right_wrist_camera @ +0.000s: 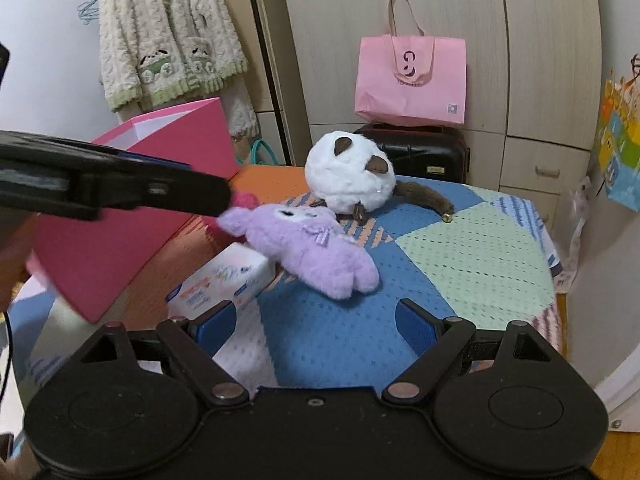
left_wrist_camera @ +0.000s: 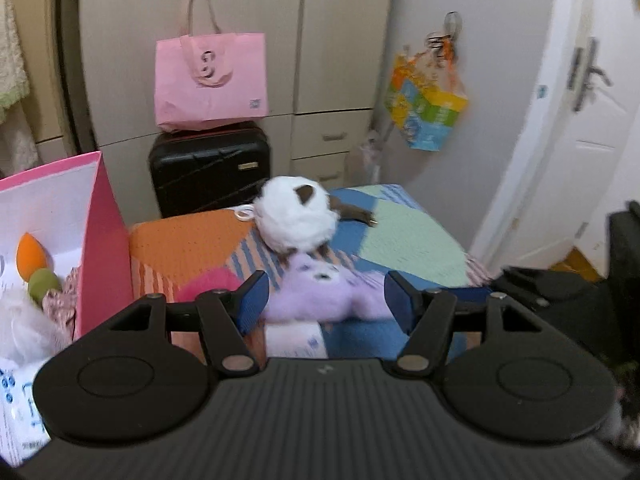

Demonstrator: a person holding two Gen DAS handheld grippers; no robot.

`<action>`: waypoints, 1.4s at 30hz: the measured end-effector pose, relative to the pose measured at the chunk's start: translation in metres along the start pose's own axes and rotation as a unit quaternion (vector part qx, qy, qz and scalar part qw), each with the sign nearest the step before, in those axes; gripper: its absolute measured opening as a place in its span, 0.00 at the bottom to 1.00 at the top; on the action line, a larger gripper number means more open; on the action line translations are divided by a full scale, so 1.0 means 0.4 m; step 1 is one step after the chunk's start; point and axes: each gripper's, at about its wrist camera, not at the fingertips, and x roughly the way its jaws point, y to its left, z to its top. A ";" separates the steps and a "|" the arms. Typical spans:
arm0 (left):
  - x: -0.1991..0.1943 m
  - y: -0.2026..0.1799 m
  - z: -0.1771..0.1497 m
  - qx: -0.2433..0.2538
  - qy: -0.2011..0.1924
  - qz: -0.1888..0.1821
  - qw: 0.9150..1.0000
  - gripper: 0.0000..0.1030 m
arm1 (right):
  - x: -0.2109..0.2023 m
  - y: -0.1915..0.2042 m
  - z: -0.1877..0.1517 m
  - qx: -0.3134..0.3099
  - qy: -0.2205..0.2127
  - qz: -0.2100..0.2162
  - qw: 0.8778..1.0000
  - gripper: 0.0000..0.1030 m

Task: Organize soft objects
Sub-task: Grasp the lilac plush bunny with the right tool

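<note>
Left wrist view: my left gripper (left_wrist_camera: 324, 300) has its jaws spread apart around the purple plush (left_wrist_camera: 320, 292), which lies on the patchwork table (left_wrist_camera: 408, 236) just near of the white plush ball (left_wrist_camera: 298, 214), with the pink box (left_wrist_camera: 100, 240) at left. Right wrist view: my right gripper (right_wrist_camera: 316, 324) hovers, jaws apart and holding nothing, near of the purple plush (right_wrist_camera: 316, 252), tissue pack (right_wrist_camera: 224, 280) to its left.
</note>
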 end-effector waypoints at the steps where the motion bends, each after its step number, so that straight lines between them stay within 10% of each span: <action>1: 0.018 0.002 0.004 -0.003 0.001 0.004 1.000 0.61 | 0.011 -0.003 0.005 0.004 -0.001 -0.002 1.000 0.87; 13: 0.167 0.053 0.006 -0.057 0.054 0.001 0.997 0.61 | 0.098 -0.045 0.037 0.076 -0.002 0.029 0.997 0.88; 26: 0.149 0.028 -0.029 -0.021 0.042 -0.023 0.999 0.47 | 0.103 0.018 0.013 0.031 -0.014 -0.052 0.998 0.66; 42: 0.095 0.003 -0.039 -0.029 0.045 -0.049 0.997 0.49 | 0.045 0.018 -0.018 0.047 -0.030 -0.056 0.997 0.57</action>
